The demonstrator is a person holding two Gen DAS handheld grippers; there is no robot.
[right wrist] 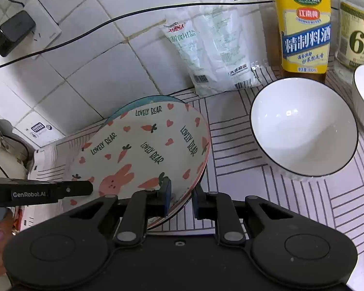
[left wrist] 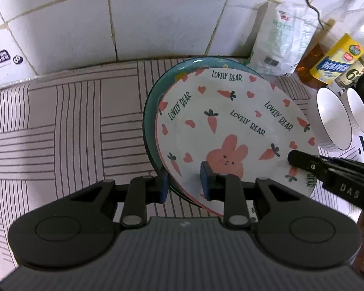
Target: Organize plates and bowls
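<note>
My left gripper [left wrist: 184, 184] pinches the near left rim of the rabbit plate [left wrist: 230, 126], one pad outside, one on its face. The plate is white with carrots, hearts and a pink rabbit; it lies tilted on a teal plate [left wrist: 153, 111], which rests on the striped worktop [left wrist: 60, 126] by the tiled wall. My right gripper [right wrist: 180, 198] is pressed onto the same plate's right rim. Right of it, apart, stand two white bowls [right wrist: 303, 131], with a salt bag [right wrist: 216, 55] and bottles [right wrist: 303, 29] behind.
</note>
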